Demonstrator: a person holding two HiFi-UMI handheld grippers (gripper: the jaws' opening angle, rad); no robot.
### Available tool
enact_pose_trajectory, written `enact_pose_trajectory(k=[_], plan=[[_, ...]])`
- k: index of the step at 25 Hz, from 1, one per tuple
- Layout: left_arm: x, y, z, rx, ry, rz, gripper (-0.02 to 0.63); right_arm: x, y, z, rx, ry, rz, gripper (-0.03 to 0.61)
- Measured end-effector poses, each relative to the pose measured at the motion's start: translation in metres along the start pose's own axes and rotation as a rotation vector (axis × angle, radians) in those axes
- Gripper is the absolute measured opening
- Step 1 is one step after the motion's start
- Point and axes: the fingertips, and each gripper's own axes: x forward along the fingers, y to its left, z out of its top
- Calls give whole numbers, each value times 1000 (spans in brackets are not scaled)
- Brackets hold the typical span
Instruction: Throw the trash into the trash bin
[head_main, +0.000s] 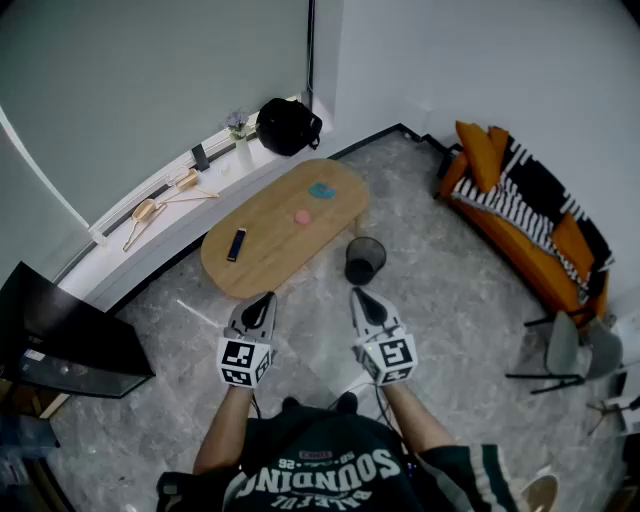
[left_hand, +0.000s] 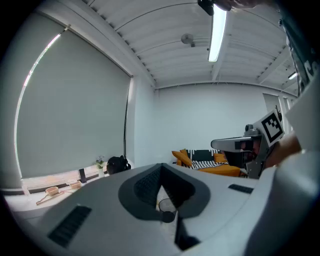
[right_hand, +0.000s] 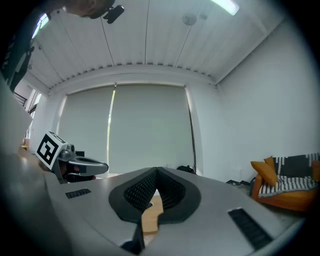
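head view: two pairs of tongs out front, trash up on the table

holding left tongs (head_main: 266, 300) and right tongs (head_main: 358, 296) side by side over the floor, just short of the wooden table (head_main: 268, 262). both pinched together with nothing between, plain to see in each gripper view too. spotted a pink scrap (head_main: 302, 216) and a teal scrap (head_main: 321, 190) lying apart on the tabletop, plus a dark remote-shaped thing (head_main: 236, 244) further left. black mesh bin (head_main: 365, 260) standing on the floor just beside the table, ahead of right tongs.
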Motion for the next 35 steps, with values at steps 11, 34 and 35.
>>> enact_pose_trajectory(k=[11, 34, 35], plan=[[-1, 1, -4, -11, 4, 8, 0, -3, -9, -3, 3, -14, -3, 0], [65, -54, -4, -34, 44, 104, 0, -18, -100, -31, 34, 73, 104, 0], [69, -53, -4, -36, 45, 107, 0, -15, -105, -32, 38, 74, 104, 0]])
